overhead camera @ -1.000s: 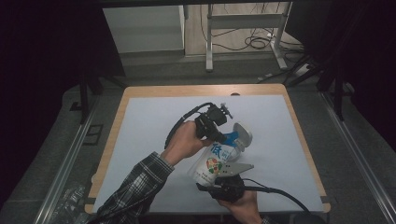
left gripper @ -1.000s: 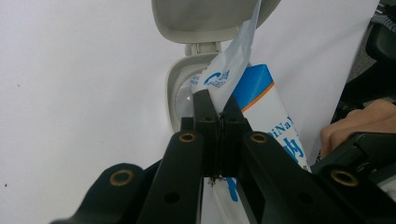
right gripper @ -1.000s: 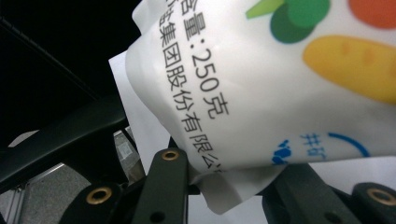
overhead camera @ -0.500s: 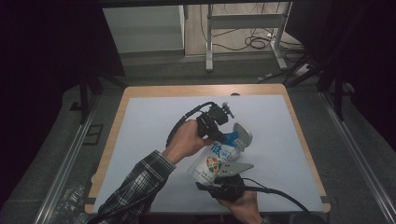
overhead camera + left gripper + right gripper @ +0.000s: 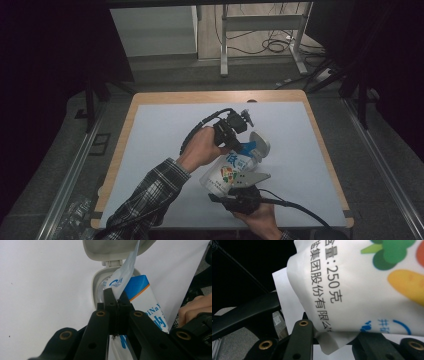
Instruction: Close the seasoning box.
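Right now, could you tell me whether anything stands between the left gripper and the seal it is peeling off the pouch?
Nothing visible does: the left gripper is shut on the seal, the lid is flipped clear, and the right gripper holds the pouch.

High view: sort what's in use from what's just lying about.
In use:
- left gripper, shut on the seal flap
- right gripper, holding the pouch
- flip lid, open

Lying about:
- cables on the floor
- metal stand
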